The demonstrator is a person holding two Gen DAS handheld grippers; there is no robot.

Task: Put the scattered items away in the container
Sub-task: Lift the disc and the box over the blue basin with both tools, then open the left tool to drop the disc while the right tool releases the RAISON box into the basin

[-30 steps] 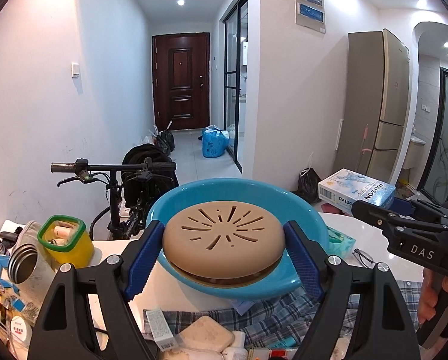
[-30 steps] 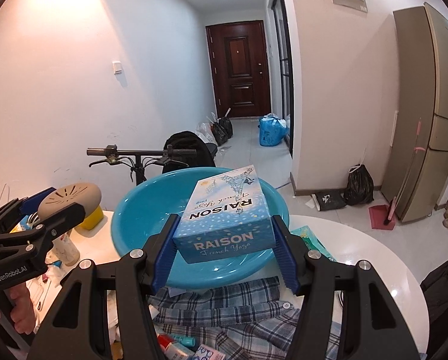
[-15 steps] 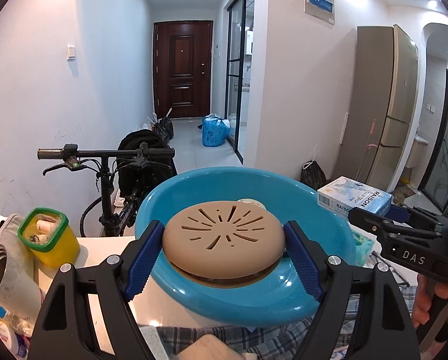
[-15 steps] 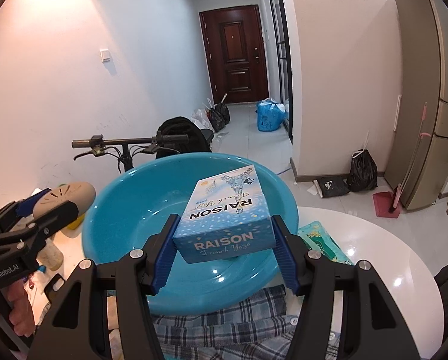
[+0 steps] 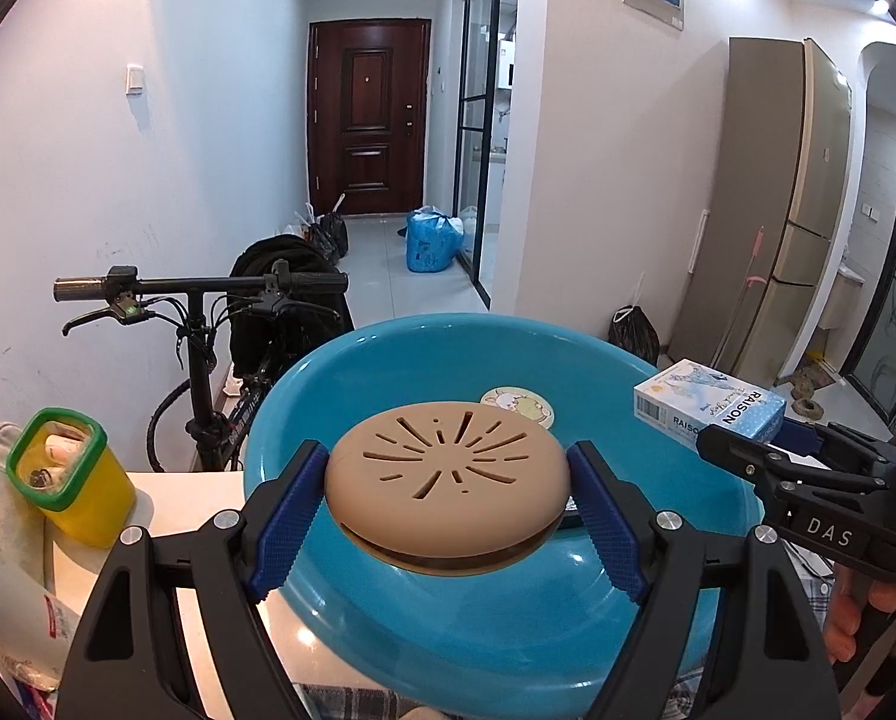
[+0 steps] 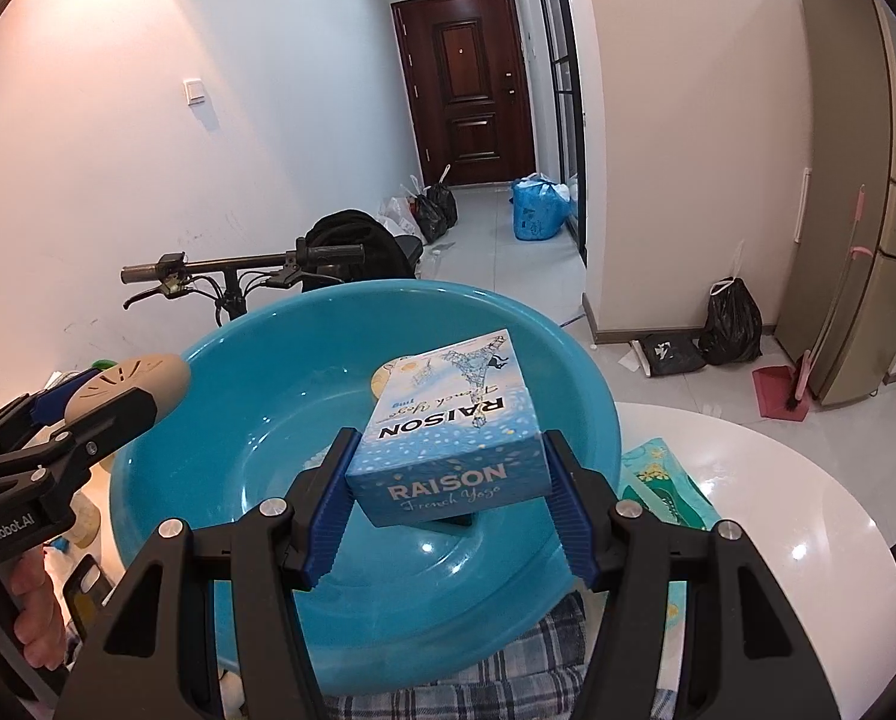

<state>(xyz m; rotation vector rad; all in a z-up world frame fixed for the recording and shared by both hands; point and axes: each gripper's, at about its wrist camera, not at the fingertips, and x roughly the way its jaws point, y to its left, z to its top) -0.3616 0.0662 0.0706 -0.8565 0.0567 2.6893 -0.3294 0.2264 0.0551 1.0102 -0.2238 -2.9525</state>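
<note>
The blue basin point(image 5: 496, 630) stands on the white table point(image 6: 766, 480), its wide rim taking up most of the tabletop ahead, with open room inside: only a round sticker point(image 5: 517, 405) shows on its floor. The left gripper point(image 5: 448, 504) is clamped on a tan round vented lid point(image 5: 448, 480), held flat with its slotted face up, over the near part of the basin. The right gripper point(image 6: 448, 492) is clamped on a blue box point(image 6: 454, 426) marked RAISON, whose long axis runs away from the camera toward the far rim, its top face tipped up, also over the basin. The left view alone shows a yellow tub with a green rim point(image 5: 67, 486) at the left of the basin; the right view alone shows a green packet point(image 6: 664, 486) touching the basin's right side and checked cloth point(image 6: 508, 660) under its near edge. A bicycle point(image 5: 202, 324) stands just behind the table.
</note>
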